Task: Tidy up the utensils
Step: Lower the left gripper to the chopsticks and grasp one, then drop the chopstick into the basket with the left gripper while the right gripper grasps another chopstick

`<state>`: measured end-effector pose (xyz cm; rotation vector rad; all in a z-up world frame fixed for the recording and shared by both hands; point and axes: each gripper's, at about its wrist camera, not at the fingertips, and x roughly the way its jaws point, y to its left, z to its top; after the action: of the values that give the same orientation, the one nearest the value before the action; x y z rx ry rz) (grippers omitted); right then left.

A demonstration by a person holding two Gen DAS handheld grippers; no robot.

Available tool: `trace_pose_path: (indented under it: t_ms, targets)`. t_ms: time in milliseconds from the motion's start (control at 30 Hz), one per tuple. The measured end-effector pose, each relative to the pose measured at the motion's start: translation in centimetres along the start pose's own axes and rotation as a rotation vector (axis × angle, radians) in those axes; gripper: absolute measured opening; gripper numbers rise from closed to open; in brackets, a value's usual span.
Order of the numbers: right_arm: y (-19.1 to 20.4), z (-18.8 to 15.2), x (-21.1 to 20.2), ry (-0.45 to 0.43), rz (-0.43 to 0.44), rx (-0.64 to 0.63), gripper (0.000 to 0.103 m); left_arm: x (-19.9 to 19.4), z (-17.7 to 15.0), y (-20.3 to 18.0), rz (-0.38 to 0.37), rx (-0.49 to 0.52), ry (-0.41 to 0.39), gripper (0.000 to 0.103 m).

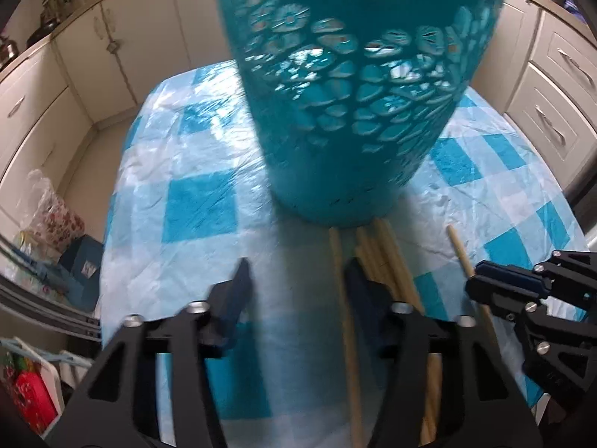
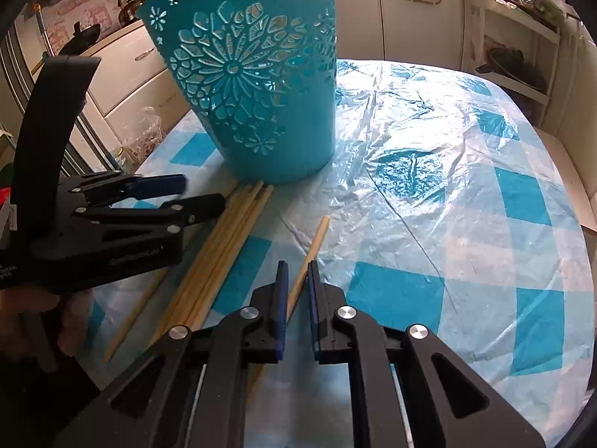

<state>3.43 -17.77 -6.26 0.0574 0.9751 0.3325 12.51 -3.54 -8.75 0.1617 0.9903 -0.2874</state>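
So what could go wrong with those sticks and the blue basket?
1. The right gripper has its fingers around the lone stick, but a gap shows, so the stick could slip or roll on the crinkly plastic cover.
2. The stick bundle lies against the foot of the basket; a nudge might scatter it.
3. The left gripper is open right beside the bundle and near the right one, so they might bump.
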Motion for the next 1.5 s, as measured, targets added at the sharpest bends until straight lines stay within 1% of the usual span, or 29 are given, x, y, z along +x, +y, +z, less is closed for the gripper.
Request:
trace_pose_path:
  t_ms: [67,133,200,267,300,333,367,433,500,533,567,600,633,667,733,767,800,867,1000,1167,1300,1400,1433,1500]
  targets:
    - [0.0,0.0,0.1,-0.007,0.005,0.002,0.011,-0.1,0.1,-0.5,-0.028,0.021,-0.013,0.006]
    - [-0.1,0.1,0.2,-0.012,0.008,0.004,0.011,-0.4,-0.3,-0.7,-0.059,0.023,-0.019,0.005]
    - [-0.1,0.1,0.2,-0.013,0.013,0.009,0.011,-0.8,-0.9,-0.2,-0.098,-0.011,-0.006,0.005]
    - [-0.2,0.1,0.2,-0.013,0.018,0.014,0.011,-2.8,-1.5,0.9,-0.174,-0.066,-0.013,0.005]
    - [-0.3,0.1,0.2,-0.014,0.021,0.017,0.011,-4.5,-1.4,1.4,-0.211,-0.086,-0.038,0.005]
    - [-0.3,0.1,0.2,-0.014,0.022,0.020,0.011,-5.9,-1.4,1.7,-0.231,-0.096,-0.066,0.005]
    - [-0.4,0.1,0.2,-0.015,0.024,0.023,0.011,-9.2,-0.6,2.4,-0.262,-0.109,-0.141,0.005]
    - [-0.4,0.1,0.2,-0.016,0.029,0.030,0.014,-13.1,1.1,3.2,-0.266,-0.108,-0.259,0.005]
    - [-0.3,0.1,0.2,-0.017,0.034,0.033,0.018,-17.3,3.7,4.0,-0.271,-0.126,-0.420,0.005]
    - [-0.2,0.1,0.2,-0.019,0.033,0.032,0.020,-19.0,5.2,4.3,-0.279,-0.154,-0.518,0.005]
    - [0.0,0.0,0.2,-0.022,0.030,0.030,0.020,-20.1,6.3,4.4,-0.279,-0.181,-0.592,0.005]
    - [0.0,0.0,0.2,-0.025,0.027,0.028,0.020,-20.7,7.2,4.4,-0.269,-0.207,-0.657,0.005]
    - [0.1,0.0,0.1,-0.027,0.028,0.028,0.020,-21.0,8.0,4.5,-0.267,-0.231,-0.705,0.005]
    - [0.0,-0.1,0.1,-0.030,0.031,0.030,0.020,-21.1,9.2,4.5,-0.261,-0.280,-0.775,0.005]
    - [-0.1,-0.1,0.0,-0.036,0.039,0.036,0.020,-20.6,11.0,4.9,-0.241,-0.337,-0.838,0.005]
    - [-0.1,-0.2,0.0,-0.039,0.042,0.036,0.020,-19.9,11.9,4.8,-0.215,-0.361,-0.873,0.005]
    - [-0.1,-0.2,0.0,-0.043,0.043,0.034,0.020,-19.6,12.3,4.8,-0.194,-0.379,-0.892,0.005]
    - [-0.2,-0.2,0.1,-0.046,0.044,0.031,0.020,-18.2,13.3,4.6,-0.154,-0.404,-0.903,0.005]
    - [-0.2,0.0,0.2,-0.048,0.049,0.025,0.022,-14.8,14.0,4.0,-0.105,-0.415,-0.866,0.005]
    - [-0.1,0.2,0.4,-0.045,0.047,0.015,0.022,-12.4,13.5,3.9,-0.083,-0.412,-0.821,0.005]
    - [-0.2,0.3,0.4,-0.041,0.055,0.023,0.022,-11.7,12.7,3.7,-0.064,-0.363,-0.780,0.005]
    - [-0.1,0.4,0.4,-0.039,0.050,0.018,0.022,-11.1,12.0,3.4,-0.040,-0.318,-0.725,0.006]
    - [0.0,0.4,0.4,-0.039,0.047,0.017,0.022,-10.9,11.8,3.3,-0.040,-0.297,-0.697,0.008]
    - [0.2,0.4,0.4,-0.037,0.039,0.009,0.022,-11.0,11.1,3.4,-0.035,-0.285,-0.677,0.015]
